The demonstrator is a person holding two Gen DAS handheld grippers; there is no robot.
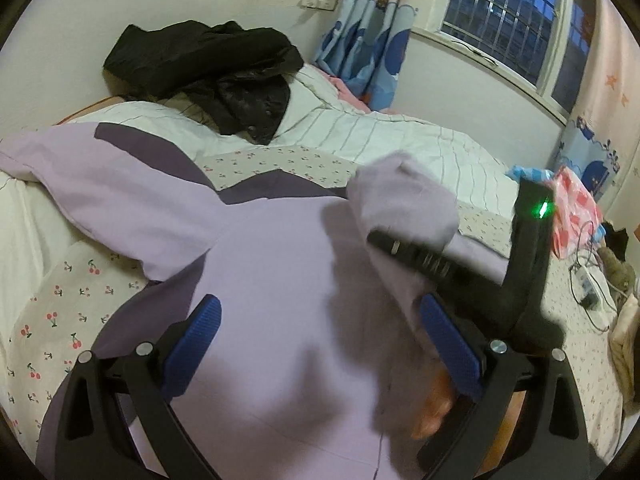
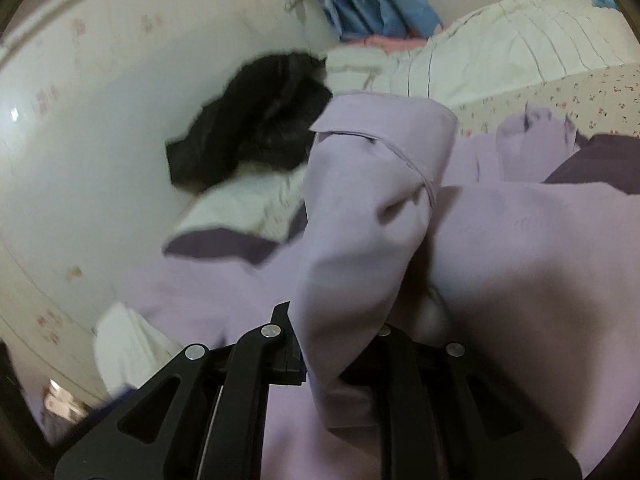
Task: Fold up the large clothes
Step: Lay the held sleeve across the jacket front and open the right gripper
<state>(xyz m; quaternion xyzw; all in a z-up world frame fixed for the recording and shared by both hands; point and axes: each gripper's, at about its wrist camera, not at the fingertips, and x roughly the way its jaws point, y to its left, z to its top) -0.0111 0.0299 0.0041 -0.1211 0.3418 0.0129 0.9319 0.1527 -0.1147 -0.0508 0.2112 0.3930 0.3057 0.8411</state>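
Observation:
A large lilac garment (image 1: 248,248) with dark purple panels lies spread over the bed. My left gripper (image 1: 320,320) is open, its blue pads (image 1: 192,348) hovering apart just above the garment's body, holding nothing. My right gripper shows in the left wrist view as a black tool (image 1: 424,260) shut on a lilac sleeve (image 1: 404,200) lifted above the garment. In the right wrist view the sleeve (image 2: 360,220) rises from between the fingers, and the right gripper (image 2: 340,360) is shut on it; the cloth hides the fingertips.
A black jacket (image 1: 208,68) lies on the white striped quilt (image 1: 380,140) at the head of the bed. The cherry-print sheet (image 1: 60,320) shows at the left. A window and blue curtain (image 1: 368,40) stand behind. A pink bag (image 1: 576,216) and cables lie at right.

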